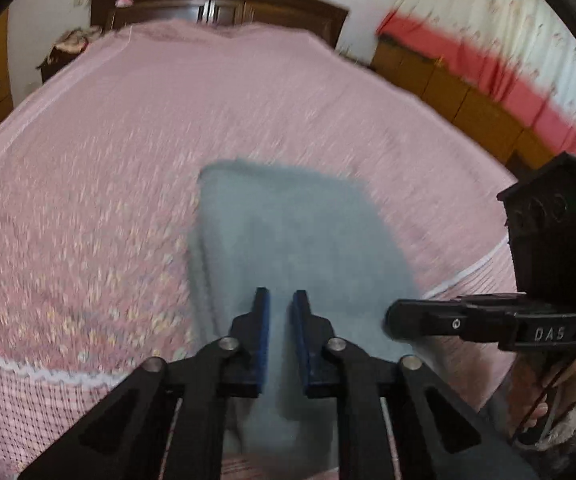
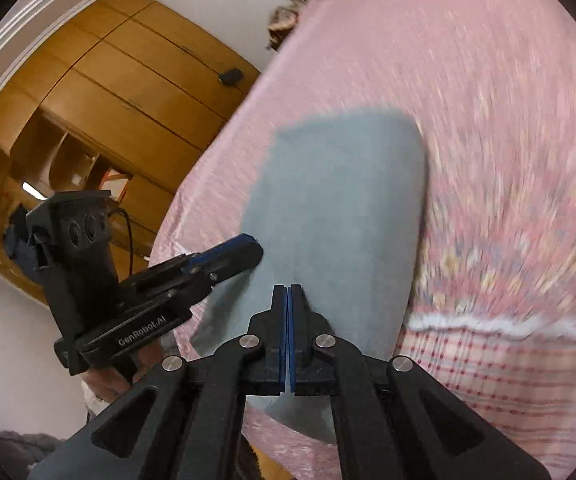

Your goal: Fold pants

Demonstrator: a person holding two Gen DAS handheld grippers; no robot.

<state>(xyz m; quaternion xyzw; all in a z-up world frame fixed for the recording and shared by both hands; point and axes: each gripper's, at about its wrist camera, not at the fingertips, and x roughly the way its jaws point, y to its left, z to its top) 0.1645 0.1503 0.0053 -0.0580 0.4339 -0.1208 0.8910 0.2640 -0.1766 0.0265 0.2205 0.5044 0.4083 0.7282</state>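
A: Left wrist view: one grey pair of pants (image 1: 288, 232), folded into a slab, lies on the pink bed (image 1: 128, 140), long axis running away from the left tool (image 1: 281, 300).

B: Left tool's state?

A: Jaws nearly closed, a narrow gap left; grip uncertain. The right tool (image 2: 288, 290) is clenched, apparently on the near edge.

B: Which is nearer?

A: Both of the two tools sit at that near edge, side by side.

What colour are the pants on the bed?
The pants are light grey-blue, plain with no pattern. The right wrist view shows them best.
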